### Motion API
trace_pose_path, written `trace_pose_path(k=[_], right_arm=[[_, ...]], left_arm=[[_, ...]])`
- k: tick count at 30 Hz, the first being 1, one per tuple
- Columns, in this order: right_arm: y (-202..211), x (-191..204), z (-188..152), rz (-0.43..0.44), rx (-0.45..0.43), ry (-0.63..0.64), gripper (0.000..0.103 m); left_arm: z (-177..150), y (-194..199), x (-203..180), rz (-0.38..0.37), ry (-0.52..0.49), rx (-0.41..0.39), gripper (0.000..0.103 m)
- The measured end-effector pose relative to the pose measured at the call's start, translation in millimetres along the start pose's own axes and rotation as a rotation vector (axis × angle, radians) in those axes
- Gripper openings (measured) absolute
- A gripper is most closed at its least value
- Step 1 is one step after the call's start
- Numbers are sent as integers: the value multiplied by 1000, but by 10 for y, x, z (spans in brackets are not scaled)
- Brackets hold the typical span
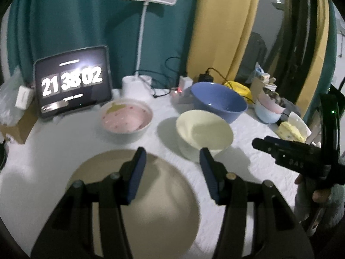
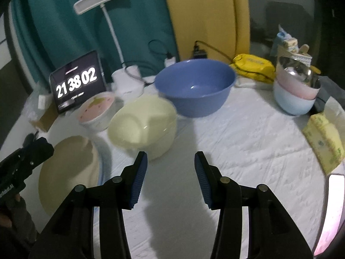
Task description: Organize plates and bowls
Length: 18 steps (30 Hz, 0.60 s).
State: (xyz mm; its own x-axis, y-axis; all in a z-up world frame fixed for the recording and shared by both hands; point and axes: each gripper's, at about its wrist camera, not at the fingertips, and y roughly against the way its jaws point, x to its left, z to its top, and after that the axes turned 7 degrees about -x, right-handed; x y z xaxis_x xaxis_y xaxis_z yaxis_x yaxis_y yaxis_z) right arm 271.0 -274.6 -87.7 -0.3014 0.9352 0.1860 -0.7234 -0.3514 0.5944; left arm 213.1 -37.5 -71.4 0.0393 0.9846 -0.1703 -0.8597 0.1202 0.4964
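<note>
A round beige plate (image 1: pixel 151 205) lies flat on the white table, right under my left gripper (image 1: pixel 172 154), which hovers open with nothing between its blue pads. Beyond it stand a cream bowl (image 1: pixel 204 133), a pink speckled bowl (image 1: pixel 127 118) and a larger blue bowl (image 1: pixel 217 101). My right gripper (image 2: pixel 170 157) is open and empty above bare tablecloth, just short of the cream bowl (image 2: pixel 142 127). In the right wrist view the beige plate (image 2: pixel 69 172) is at the lower left, the blue bowl (image 2: pixel 194 86) straight ahead.
A stack of pastel bowls with a steel one on top (image 2: pixel 295 88) stands at the far right. A tablet showing a clock (image 1: pixel 73 86), a white desk lamp (image 1: pixel 142 32), cables, a yellow pouch (image 2: pixel 252 64) and a tissue pack (image 2: pixel 325 140) line the table's back and right edges.
</note>
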Motion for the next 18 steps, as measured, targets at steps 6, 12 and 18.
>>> trace_pose_path(k=[6,12,18], right_arm=[[-89,-205,190,-24,-26,-6,48],[-187,-457,393,-43,-42,-75,48],[-356,-569,556,-73,-55,-108,48]], left_arm=[[210,-209,-200,-28,-21,-17,53],[409,-474,-411,-67,-61,-26,53],[524,-765,-484,-82,-67,-18,53]])
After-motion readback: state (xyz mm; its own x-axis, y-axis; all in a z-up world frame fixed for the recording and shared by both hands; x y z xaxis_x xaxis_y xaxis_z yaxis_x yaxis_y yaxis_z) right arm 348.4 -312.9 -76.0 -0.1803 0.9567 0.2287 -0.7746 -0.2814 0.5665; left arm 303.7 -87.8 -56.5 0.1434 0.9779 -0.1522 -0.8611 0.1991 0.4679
